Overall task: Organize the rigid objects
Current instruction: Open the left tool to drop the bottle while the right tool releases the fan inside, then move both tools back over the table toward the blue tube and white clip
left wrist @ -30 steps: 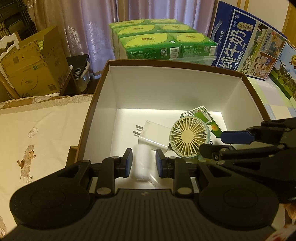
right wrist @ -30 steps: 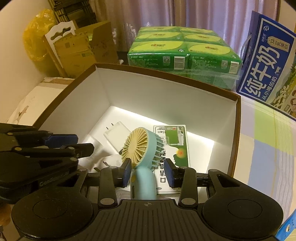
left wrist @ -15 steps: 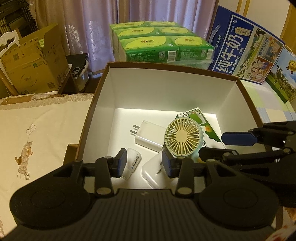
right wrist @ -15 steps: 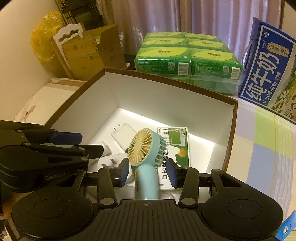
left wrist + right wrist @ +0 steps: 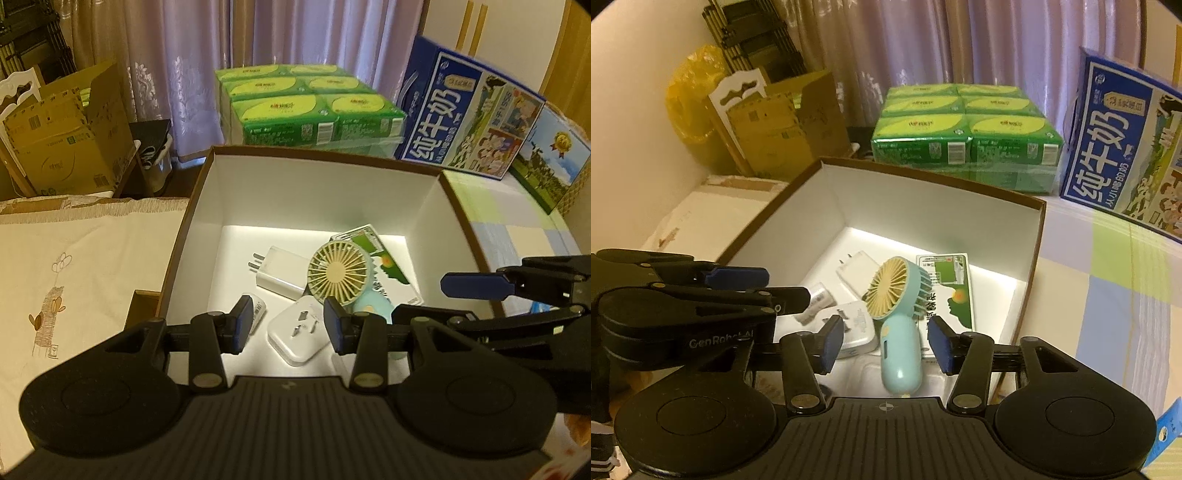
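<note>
While both grippers hang above the open white box, the drop-off step looks done: the left gripper stands partly parted and empty, and the right gripper is opening, clear of the handheld fan. A second ago the left pinched a small white bottle and the right held the fan; both now lie in the box beside two white chargers. Next likely comes fetching another item.

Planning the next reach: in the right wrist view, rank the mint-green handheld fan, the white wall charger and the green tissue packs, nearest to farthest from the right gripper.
1. Mint-green handheld fan, between the opening jaws.
2. White wall charger, mid-box, left.
3. Green tissue packs, beyond the box.
</note>
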The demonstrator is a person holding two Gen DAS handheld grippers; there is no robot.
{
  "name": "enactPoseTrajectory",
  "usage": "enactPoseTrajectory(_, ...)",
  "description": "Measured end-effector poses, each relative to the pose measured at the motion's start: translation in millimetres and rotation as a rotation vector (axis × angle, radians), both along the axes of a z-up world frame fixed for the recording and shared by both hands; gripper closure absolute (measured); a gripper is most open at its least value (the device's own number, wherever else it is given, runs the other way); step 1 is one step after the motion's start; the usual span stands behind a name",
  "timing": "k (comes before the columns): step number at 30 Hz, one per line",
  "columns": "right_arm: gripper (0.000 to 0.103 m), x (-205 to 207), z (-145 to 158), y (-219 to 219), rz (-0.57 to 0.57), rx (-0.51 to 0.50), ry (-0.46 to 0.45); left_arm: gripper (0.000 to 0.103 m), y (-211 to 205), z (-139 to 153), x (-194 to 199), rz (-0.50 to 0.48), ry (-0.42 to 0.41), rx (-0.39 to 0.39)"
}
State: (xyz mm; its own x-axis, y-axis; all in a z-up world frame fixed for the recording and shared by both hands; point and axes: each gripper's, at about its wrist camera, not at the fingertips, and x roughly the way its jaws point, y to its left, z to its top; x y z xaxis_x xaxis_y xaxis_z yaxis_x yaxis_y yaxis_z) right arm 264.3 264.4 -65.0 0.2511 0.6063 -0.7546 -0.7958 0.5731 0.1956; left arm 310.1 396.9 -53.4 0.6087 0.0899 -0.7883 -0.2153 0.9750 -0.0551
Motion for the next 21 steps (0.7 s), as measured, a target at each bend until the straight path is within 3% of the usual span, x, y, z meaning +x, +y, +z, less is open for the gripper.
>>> enactPoseTrajectory(21, 0.033, -51, 43, -61, -0.027, 0.117, -0.015, 0.046, -25, 55, -80, 0.063, -0.097, 0.029)
